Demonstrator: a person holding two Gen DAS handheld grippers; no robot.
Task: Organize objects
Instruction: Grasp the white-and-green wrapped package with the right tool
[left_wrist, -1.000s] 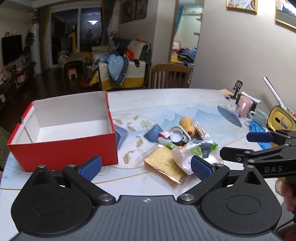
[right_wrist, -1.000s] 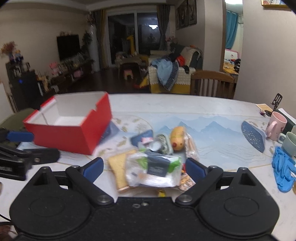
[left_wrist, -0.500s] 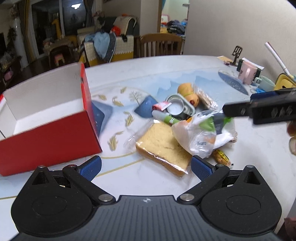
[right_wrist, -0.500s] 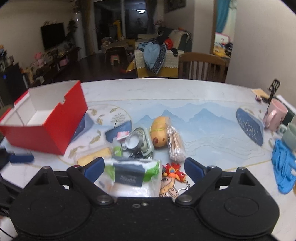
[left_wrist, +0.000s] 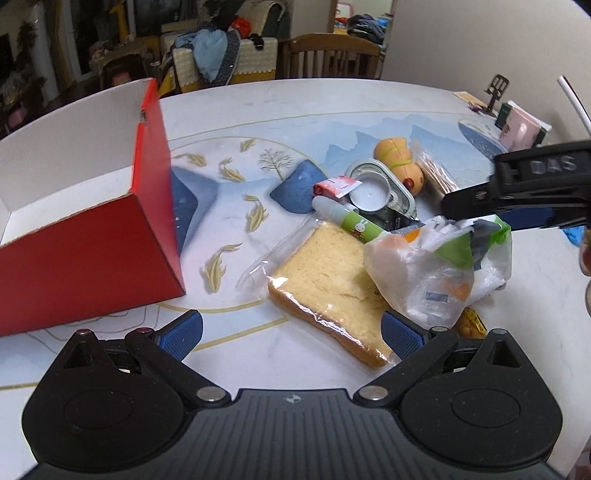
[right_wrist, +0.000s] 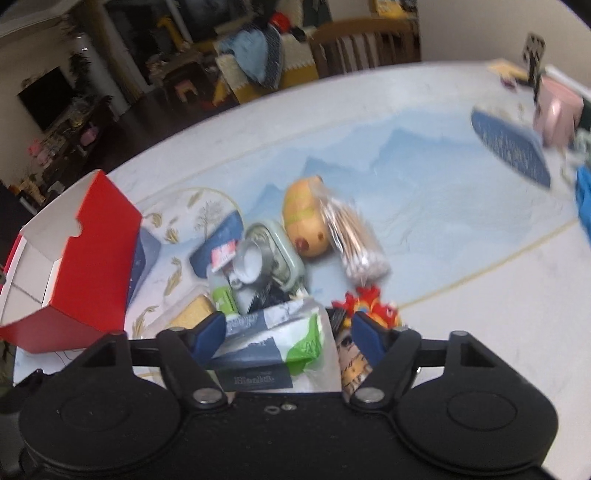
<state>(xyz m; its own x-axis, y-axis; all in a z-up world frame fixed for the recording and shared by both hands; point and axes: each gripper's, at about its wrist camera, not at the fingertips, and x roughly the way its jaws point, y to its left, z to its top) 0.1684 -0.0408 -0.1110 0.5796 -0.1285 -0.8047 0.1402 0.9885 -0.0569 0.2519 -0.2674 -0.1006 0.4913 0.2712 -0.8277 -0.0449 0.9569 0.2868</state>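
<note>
The right gripper (right_wrist: 288, 332) has just been closing, its jaws now partly open astride the green-and-white plastic packet (right_wrist: 273, 339), pads not clearly pressing it. The left gripper (left_wrist: 291, 332) stands wide open and empty, the bagged bread slice (left_wrist: 328, 280) just ahead. The red box (right_wrist: 77, 266) waits to the left. Judged step: first pickup; next, finish the pinch and lift

A family living and dining room. A wooden dining chair (left_wrist: 334, 55) stands behind the patterned table (left_wrist: 332, 110). Beyond it, a sofa (left_wrist: 221, 59) is heaped with clothes.
</note>
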